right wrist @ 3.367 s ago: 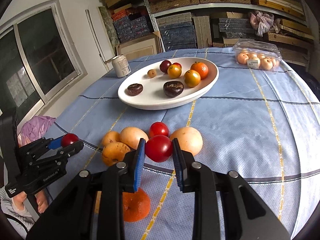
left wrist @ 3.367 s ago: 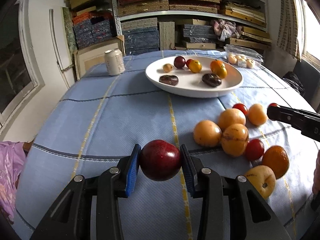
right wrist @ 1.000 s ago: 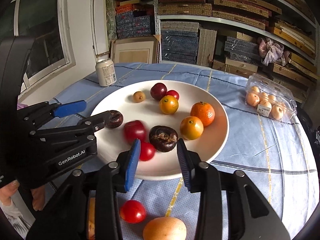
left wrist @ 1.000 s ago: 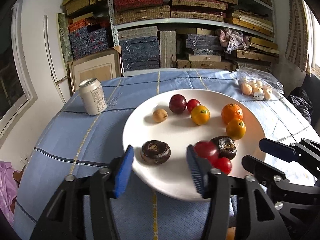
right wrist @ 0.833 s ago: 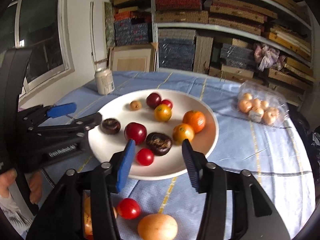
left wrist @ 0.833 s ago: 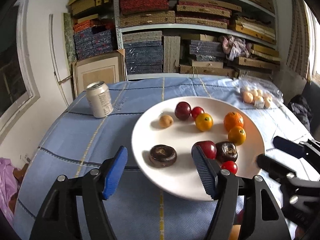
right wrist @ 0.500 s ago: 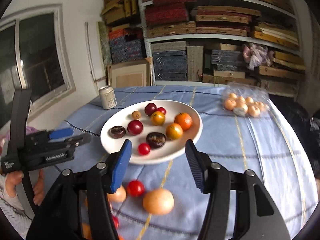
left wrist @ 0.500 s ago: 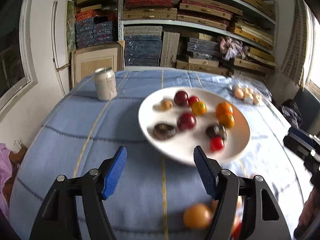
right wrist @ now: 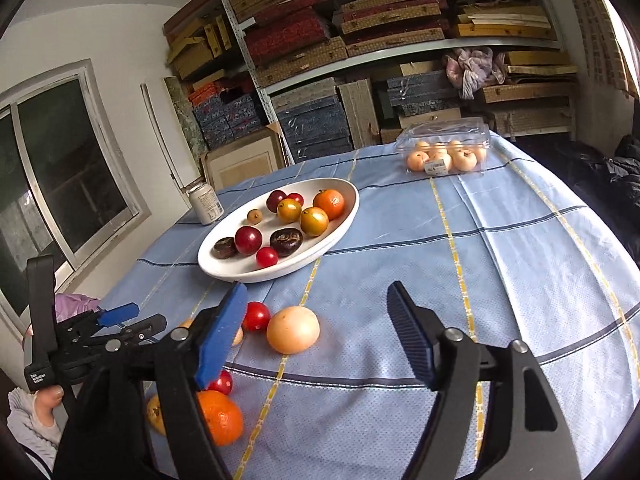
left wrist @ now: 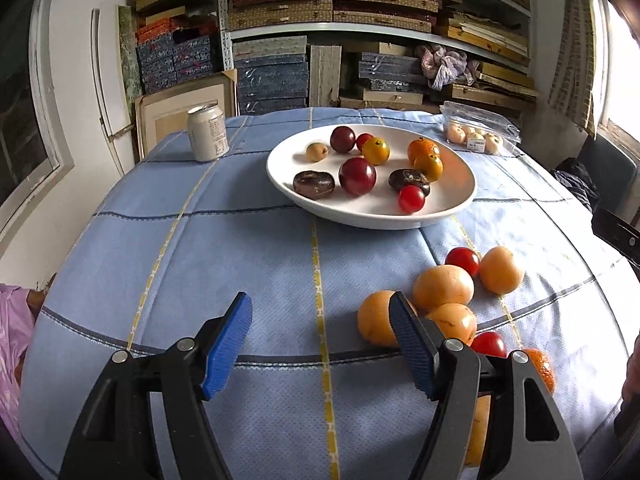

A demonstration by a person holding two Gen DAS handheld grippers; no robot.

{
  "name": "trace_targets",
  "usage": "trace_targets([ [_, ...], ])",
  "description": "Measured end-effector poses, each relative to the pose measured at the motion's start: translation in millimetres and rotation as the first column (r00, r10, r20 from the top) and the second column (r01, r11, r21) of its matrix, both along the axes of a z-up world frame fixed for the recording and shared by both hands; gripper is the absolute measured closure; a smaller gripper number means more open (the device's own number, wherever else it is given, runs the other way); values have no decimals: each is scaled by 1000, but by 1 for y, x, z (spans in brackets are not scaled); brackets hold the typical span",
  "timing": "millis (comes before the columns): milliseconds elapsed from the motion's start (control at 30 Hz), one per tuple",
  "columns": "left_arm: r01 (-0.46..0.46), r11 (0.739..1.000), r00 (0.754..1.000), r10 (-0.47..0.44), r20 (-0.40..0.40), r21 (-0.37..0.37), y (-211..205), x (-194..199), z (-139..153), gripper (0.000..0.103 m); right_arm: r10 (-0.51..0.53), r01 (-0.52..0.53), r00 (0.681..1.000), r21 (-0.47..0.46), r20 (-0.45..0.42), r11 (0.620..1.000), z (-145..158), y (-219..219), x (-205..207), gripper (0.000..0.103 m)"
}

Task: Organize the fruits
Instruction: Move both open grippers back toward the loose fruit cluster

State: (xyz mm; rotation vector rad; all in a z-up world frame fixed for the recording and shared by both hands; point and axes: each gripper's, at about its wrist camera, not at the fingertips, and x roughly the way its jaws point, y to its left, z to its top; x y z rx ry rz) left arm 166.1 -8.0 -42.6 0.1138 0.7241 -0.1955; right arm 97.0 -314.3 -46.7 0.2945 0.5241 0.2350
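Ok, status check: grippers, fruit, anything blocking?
Left gripper and right gripper open, empty, jaws just opened. Nine fruits in white plate; loose fruit pile waits on tablecloth. Nothing in the way.

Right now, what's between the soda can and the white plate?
Nothing but bare blue tablecloth between the soda can and the white plate, seen in the left wrist view.

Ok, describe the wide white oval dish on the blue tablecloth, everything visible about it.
The wide white oval dish looks glossy, like glazed ceramic, shallow with a raised rim. It sits level on the blue checked tablecloth, behind the loose fruit. Inside lie two dark red plums, two wrinkled dark brown fruits, two small red tomatoes, orange and yellow-orange citrus and one small tan fruit. No gripper touches it.
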Motion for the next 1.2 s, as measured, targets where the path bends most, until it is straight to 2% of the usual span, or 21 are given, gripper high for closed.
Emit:
trace_targets([
  [167,22,1000,999,-22,-28,9,-7,7,-7,32,2,-2,1000,-2,-13,1000,0,1,3,30],
  [367,53,998,998,-53,-44,-16,-13,13,-10,32,6,-6,1000,-10,-28,1000,-2,4,6,28],
  [467,66,998,996,-65,-58,7,-20,17,-15,31,6,-7,1000,-11,-29,1000,-2,4,7,28],
  [600,48,999,996,-47,-70,10,-15,22,-17,26,7,-8,999,-11,-35,1000,-3,5,8,27],
  [667,38,999,996,-38,-80,5,-11,23,-18,18,7,-7,999,-13,-36,1000,-3,5,8,27],
  [700,35,999,996,-35,-83,5,-8,23,-18,17,6,-7,999,-13,-36,1000,-3,5,8,27],
  [867,16,997,999,-13,-38,72,0,12,-16,16,8,-8,999,-12,-35,1000,-3,5,8,27],
  [967,8,997,1000,-6,-27,77,4,9,-16,16,11,-12,999,-13,-36,1000,-3,5,8,27],
  [1067,51,997,997,-48,-52,52,0,10,-20,17,22,-23,999,-16,-40,1000,-4,6,9,27],
  [1200,87,993,995,-83,-55,75,-12,10,-24,18,31,-32,999,-21,-37,999,-3,7,9,27],
])
